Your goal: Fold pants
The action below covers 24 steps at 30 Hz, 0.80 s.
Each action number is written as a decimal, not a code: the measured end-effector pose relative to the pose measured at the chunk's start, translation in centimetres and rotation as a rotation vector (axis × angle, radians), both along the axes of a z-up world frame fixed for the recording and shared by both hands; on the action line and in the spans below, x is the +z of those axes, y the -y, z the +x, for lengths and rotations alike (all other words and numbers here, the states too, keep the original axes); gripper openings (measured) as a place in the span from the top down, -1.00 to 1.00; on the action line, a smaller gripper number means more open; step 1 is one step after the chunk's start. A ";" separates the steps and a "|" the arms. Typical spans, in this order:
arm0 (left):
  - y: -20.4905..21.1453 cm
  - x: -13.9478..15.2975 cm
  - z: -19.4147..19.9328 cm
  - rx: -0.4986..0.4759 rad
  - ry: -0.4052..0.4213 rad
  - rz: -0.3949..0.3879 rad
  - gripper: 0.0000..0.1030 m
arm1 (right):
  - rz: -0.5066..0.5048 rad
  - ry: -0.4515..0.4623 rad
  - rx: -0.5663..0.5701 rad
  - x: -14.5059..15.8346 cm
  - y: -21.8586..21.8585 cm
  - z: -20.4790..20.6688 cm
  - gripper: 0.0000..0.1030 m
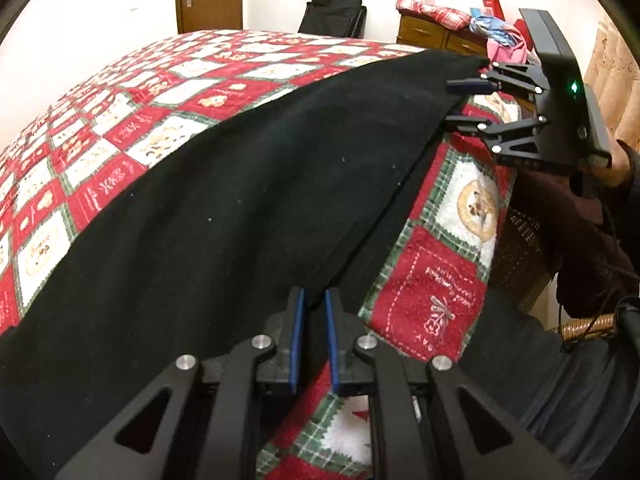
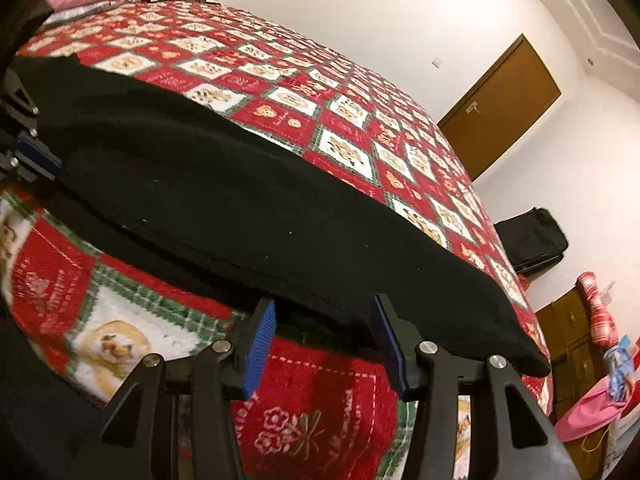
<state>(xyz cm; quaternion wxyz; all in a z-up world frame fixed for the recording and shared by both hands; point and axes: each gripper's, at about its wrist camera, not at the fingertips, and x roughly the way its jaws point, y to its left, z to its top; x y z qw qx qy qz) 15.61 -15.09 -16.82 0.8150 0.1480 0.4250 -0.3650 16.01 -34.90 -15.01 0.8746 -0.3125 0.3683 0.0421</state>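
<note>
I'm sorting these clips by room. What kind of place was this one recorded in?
Most likely a home bedroom. The black pants lie on a bed covered by a red patchwork quilt, a wooden dresser piled with clothes stands by the wall, and there is a brown interior door.

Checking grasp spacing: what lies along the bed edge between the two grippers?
In the left wrist view, only the black pants span from the left gripper to the right gripper, lying on the red patchwork quilt.

Quilt beyond the black pants lies bare; dresser and suitcase stand past its far edge.
</note>
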 end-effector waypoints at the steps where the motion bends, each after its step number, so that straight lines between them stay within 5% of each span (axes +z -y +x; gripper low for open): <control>1: 0.1 0.0 0.0 -0.001 0.005 0.005 0.75 | 0.000 0.014 0.004 0.0 -0.1 0.0 0.08; 2: 0.3 0.0 -0.1 -0.003 0.010 0.014 0.75 | 0.004 0.023 0.007 0.1 -0.2 -0.1 0.19; 4: 0.6 0.0 -0.1 -0.005 0.023 0.026 0.77 | 0.024 0.019 0.014 0.3 -0.3 0.1 0.72; 6: 0.6 0.1 -0.2 -0.005 0.027 0.021 0.89 | 0.040 0.024 0.015 0.6 -0.5 0.2 0.83; 14: -0.7 1.8 -1.1 -0.024 -0.020 -0.089 0.94 | 0.114 0.079 0.020 3.7 0.2 -1.6 0.96; 24: -2.1 2.0 0.1 0.042 -0.055 -0.188 0.94 | 0.123 -0.010 0.016 0.2 1.2 -1.2 0.92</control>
